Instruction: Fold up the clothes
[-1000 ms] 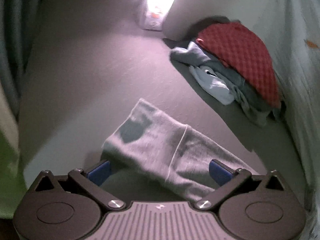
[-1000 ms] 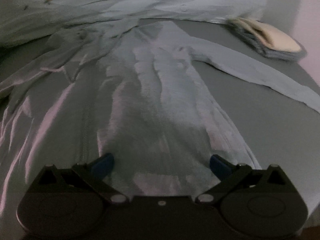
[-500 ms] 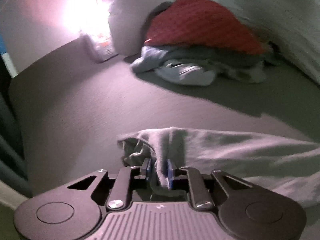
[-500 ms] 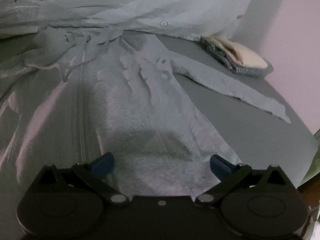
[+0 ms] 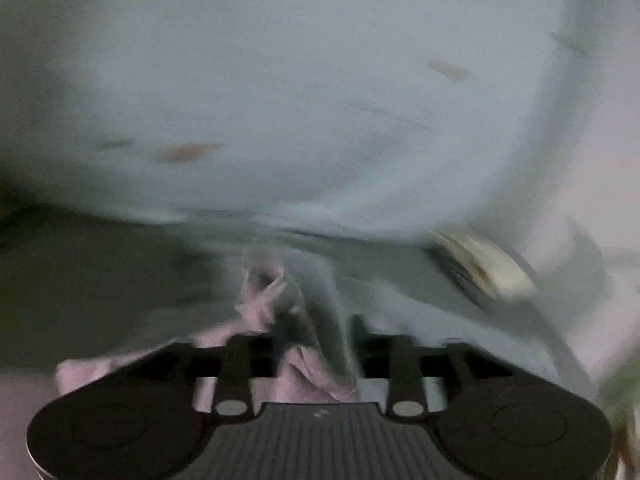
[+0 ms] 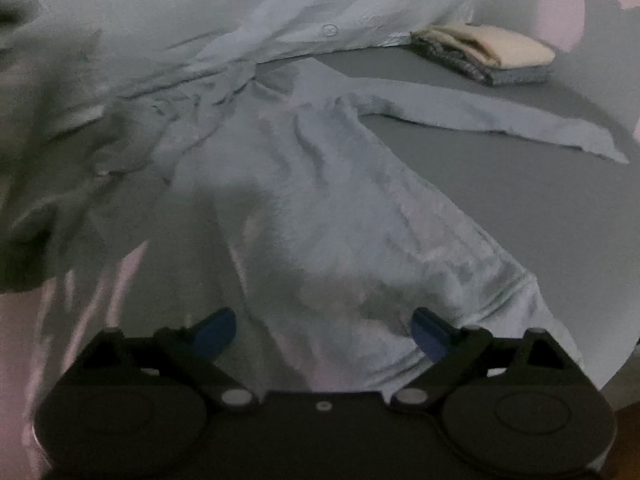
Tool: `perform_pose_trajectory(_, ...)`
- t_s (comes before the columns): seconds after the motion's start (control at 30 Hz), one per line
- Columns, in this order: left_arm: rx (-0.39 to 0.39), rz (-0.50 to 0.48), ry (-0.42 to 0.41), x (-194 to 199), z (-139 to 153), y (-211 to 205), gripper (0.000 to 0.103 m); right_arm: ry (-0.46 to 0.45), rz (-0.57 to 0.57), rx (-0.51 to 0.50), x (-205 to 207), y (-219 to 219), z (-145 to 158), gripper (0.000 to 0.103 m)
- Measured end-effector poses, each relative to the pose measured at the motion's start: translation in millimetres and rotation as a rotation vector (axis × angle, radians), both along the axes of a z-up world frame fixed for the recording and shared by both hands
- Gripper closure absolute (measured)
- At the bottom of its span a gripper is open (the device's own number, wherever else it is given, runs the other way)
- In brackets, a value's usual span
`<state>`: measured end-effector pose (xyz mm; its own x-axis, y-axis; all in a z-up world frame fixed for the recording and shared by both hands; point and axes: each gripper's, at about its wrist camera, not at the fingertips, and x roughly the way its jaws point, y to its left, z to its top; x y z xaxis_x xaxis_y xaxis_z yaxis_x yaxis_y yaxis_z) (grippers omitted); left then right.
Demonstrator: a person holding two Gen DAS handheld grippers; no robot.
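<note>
A light grey hoodie (image 6: 340, 208) lies spread on the dark grey bed surface (image 6: 540, 200) in the right wrist view, one sleeve (image 6: 500, 120) stretched out to the right. My right gripper (image 6: 324, 330) hovers open over the hoodie's hem, nothing between its blue pads (image 6: 430, 330). The left wrist view is motion-blurred. There my left gripper (image 5: 316, 344) is shut on a bunched fold of the hoodie's grey sleeve (image 5: 280, 300), which trails ahead of it.
A folded cream and grey stack (image 6: 488, 54) sits at the back right on the bed, also blurred in the left view as a folded stack (image 5: 484, 268). A pale patterned bedsheet (image 6: 280, 12) is rumpled along the back. The bed's edge (image 6: 624, 364) runs near the right.
My left gripper shut on the sleeve end and has swung round with it, from facing the red-topped clothes pile to facing the pale sheet. The right gripper stayed open, shifting left over the hem.
</note>
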<state>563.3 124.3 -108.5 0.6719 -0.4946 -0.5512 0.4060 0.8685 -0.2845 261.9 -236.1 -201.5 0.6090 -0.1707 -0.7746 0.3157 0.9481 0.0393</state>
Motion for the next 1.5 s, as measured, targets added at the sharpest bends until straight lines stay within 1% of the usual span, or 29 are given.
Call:
perform_pose_trajectory(0.03, 0.021, -0.047, 0.011, -6.2, -4.6, -19.9, 0.038, -0.003, 0.005, 0.014, -2.2, -2.1, 3.1, 0.011)
perform_pose_trajectory(0.07, 0.03, -0.074, 0.021, -10.4, -9.4, -30.8, 0.036, -0.011, 0.014, 0.027, -4.5, -4.4, 7.2, 0.012)
perform_pose_trajectory(0.13, 0.032, -0.105, 0.05, -4.9, -25.3, -28.2, 0.026, -0.038, 0.03, 0.037, -7.0, -10.0, 16.5, 0.016)
perform_pose_trajectory(0.17, 0.041, -0.088, 0.074, -0.4, -35.6, -21.6, 0.02, -0.05, 0.036, 0.041, -7.5, -13.0, 20.6, 0.018)
perform_pose_trajectory(0.2, 0.057, -0.052, 0.104, -4.5, -43.9, -19.7, 0.02, -0.062, 0.042, 0.048, -6.8, -16.2, 24.1, 0.028)
perform_pose_trajectory(0.23, 0.075, -0.01, 0.136, -11.3, -50.0, -19.8, 0.02, -0.072, 0.052, 0.06, -4.7, -19.3, 26.0, 0.048)
perform_pose_trajectory(0.3, 0.12, 0.108, 0.226, -11.7, -73.0, -4.7, 0.02, -0.063, 0.065, 0.08, 5.9, -25.6, 26.2, 0.067)
perform_pose_trajectory(0.33, 0.139, 0.167, 0.265, -9.3, -86.4, 6.6, 0.02, -0.054, 0.065, 0.08, 13.1, -28.2, 24.6, 0.07)
perform_pose_trajectory(0.4, 0.172, 0.268, 0.326, -11.0, -109.7, 26.1, 0.02, -0.043, 0.071, 0.083, 28.8, -34.4, 20.6, 0.07)
perform_pose_trajectory(0.47, 0.21, 0.336, 0.363, -13.8, -126.4, 41.0, 0.02, -0.035, 0.052, 0.092, 47.0, -41.8, 16.4, 0.069)
perform_pose_trajectory(0.5, 0.226, 0.364, 0.38, -19.6, -132.7, 44.3, 0.02, -0.041, 0.03, 0.119, 56.5, -48.4, 15.1, 0.066)
perform_pose_trajectory(0.53, 0.237, 0.39, 0.405, -22.2, -138.7, 46.2, 0.02, -0.054, 0.009, 0.152, 64.6, -55.3, 14.5, 0.059)
perform_pose_trajectory(0.57, 0.245, 0.407, 0.427, -22.2, -144.1, 46.1, 0.02, -0.067, -0.007, 0.184, 73.1, -61.5, 13.7, 0.05)
perform_pose_trajectory(0.63, 0.258, 0.418, 0.437, -23.9, -151.2, 38.0, 0.02, -0.086, -0.016, 0.229, 92.1, -68.7, 10.8, 0.044)
perform_pose_trajectory(0.7, 0.284, 0.418, 0.442, -23.3, -158.0, 22.8, 0.017, -0.055, 0.013, 0.203, 114.5, -67.6, 3.3, 0.041)
perform_pose_trajectory(0.77, 0.328, 0.429, 0.437, -19.4, -163.5, 7.2, 0.014, 0.003, 0.073, 0.156, 134.2, -61.5, -5.7, 0.038)
perform_pose_trajectory(0.8, 0.352, 0.436, 0.434, -17.7, -166.4, -0.1, 0.013, 0.007, 0.124, 0.131, 139.7, -55.8, -4.4, 0.05)
perform_pose_trajectory(0.83, 0.354, 0.454, 0.436, -15.2, -168.3, -2.8, 0.012, 0.011, 0.175, 0.106, 145.2, -50.1, -3.2, 0.076)
perform_pose_trajectory(0.87, 0.348, 0.476, 0.441, -12.3, -170.0, -3.6, 0.011, 0.001, 0.223, 0.084, 149.8, -45.8, 2.2, 0.087)
perform_pose_trajectory(0.9, 0.339, 0.5, 0.447, -9.3, -171.1, -3.8, 0.011, -0.045, 0.262, 0.069, 151.9, -44.9, 17.3, 0.098)
perform_pose_trajectory(0.97, 0.321, 0.548, 0.46, -3.2, -173.0, -4.0, 0.01, -0.138, 0.34, 0.04, 156.2, -43.0, 47.6, 0.098)
perform_pose_trajectory(1.1, 0.314, 0.643, 0.493, 7.0, -170.4, -7.1, 0.01, -0.327, 0.481, -0.015, 164.5, -42.6, 109.3, 0.099)
perform_pose_trajectory(1.17, 0.32, 0.676, 0.509, 12.7, -169.1, -10.7, 0.01, -0.427, 0.429, -0.028, 168.3, -69.8, 142.9, 0.099)
perform_pose_trajectory(1.23, 0.345, 0.688, 0.518, 11.9, -166.6, -14.1, 0.01, -0.461, 0.346, -0.059, 174.6, -108.4, 162.5, 0.099)
perform_pose_trajectory(1.3, 0.376, 0.683, 0.523, 14.5, -166.4, -18.2, 0.01, -0.39, 0.295, -0.123, 186.3, -144.9, 156.0, 0.096)
perform_pose_trajectory(1.33, 0.386, 0.679, 0.522, 16.3, -166.8, -19.9, 0.01, -0.343, 0.271, -0.152, 192.9, -162.2, 149.6, 0.091)
perform_pose_trajectory(1.37, 0.387, 0.676, 0.511, 18.9, -167.4, -20.7, 0.01, -0.269, 0.245, -0.17, 200.4, -177.2, 134.4, 0.087)
perform_pose_trajectory(1.4, 0.386, 0.677, 0.506, 18.0, -166.2, -19.0, 0.01, -0.209, 0.21, -0.178, 204.8, -190.5, 117.5, 0.08)
perform_pose_trajectory(1.5, 0.37, 0.694, 0.49, 23.2, -157.2, -9.9, 0.01, -0.13, 0.107, -0.128, 199.7, -217.4, 76.4, 0.066)
